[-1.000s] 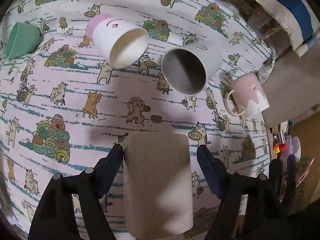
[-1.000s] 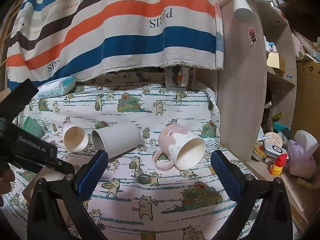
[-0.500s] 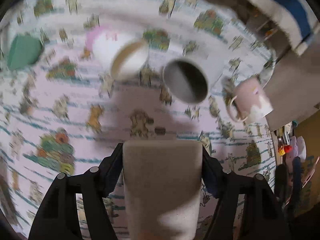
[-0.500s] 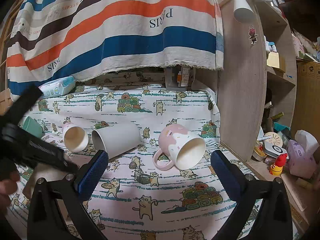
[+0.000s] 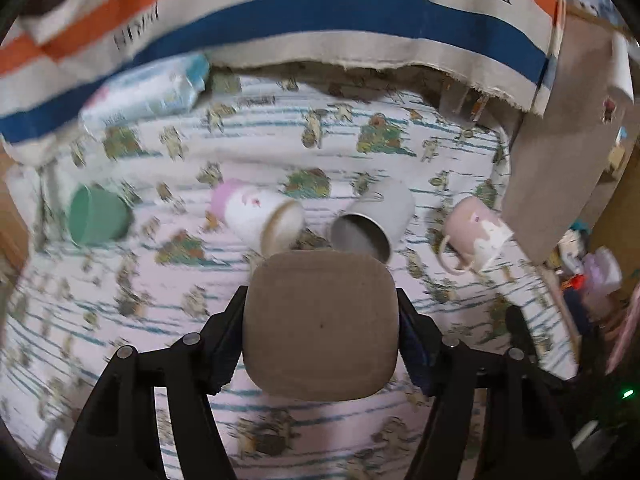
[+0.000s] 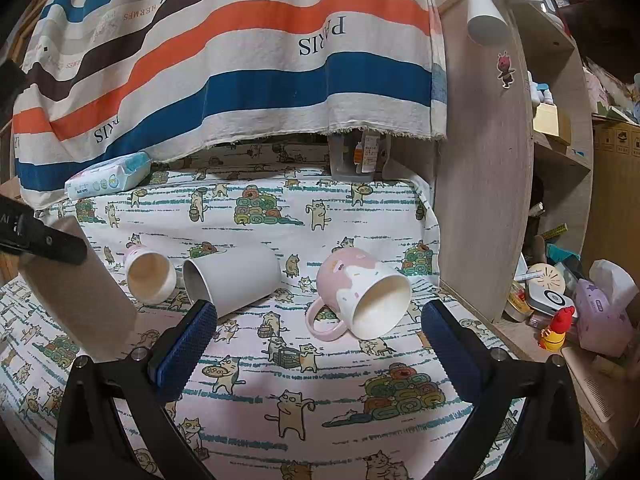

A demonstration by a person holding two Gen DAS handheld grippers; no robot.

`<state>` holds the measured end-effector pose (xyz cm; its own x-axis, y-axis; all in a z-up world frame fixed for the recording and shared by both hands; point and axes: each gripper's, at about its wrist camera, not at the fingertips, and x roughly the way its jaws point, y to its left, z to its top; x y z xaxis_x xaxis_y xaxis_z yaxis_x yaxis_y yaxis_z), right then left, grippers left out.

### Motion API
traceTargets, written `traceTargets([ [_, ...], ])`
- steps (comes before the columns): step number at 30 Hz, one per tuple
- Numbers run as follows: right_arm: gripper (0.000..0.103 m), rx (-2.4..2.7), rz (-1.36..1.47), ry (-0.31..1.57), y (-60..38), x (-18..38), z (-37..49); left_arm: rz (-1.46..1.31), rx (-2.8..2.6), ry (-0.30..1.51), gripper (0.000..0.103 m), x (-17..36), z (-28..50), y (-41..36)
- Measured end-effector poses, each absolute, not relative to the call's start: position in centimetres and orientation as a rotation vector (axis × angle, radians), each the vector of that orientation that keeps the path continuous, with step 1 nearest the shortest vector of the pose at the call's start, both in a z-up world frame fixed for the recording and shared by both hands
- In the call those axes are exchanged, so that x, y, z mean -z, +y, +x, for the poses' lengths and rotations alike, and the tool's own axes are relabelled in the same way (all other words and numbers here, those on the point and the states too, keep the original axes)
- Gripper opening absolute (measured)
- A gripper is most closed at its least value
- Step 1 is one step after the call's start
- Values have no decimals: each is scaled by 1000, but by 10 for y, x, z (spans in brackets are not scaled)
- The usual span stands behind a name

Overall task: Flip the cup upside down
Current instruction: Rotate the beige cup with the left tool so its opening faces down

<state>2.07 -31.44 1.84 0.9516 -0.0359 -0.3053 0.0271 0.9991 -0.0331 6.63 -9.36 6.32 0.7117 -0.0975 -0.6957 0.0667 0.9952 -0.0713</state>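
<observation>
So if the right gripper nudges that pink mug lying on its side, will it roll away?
Probably not far: the pink mug lies on its side with its handle resting on the tablecloth, which should block rolling. It looks ceramic, so likely heavy, slippery and chippable.

The surface (image 6: 312, 380) has a cloth with cartoon cats all over it. Four cups lie on their sides in a row across the middle. Nearest the right edge is a pink mug (image 6: 360, 296), then a grey cup (image 6: 236, 280), then a small white and pink cup (image 6: 150, 276). A green cup (image 5: 98, 218) lies by the left edge. A pack of wipes (image 6: 108, 176) sits in the back left corner.
</observation>
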Motion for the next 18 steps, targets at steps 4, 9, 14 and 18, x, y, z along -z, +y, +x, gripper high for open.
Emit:
traceTargets([
  [4,102,32,-28,311,-315,-18,21,-37,103,824,66,-48,72,-92],
  [9,102,32,-29,311,-315,-18,21,8,77,834,66,-33,76,-96],
  [14,103,32,-28,311,-315,-19,21,-1,86,869,66,-23,83,-99],
  [18,102,32,-28,311,-315,-19,21,-8,69,860,66,-20,91,-99],
])
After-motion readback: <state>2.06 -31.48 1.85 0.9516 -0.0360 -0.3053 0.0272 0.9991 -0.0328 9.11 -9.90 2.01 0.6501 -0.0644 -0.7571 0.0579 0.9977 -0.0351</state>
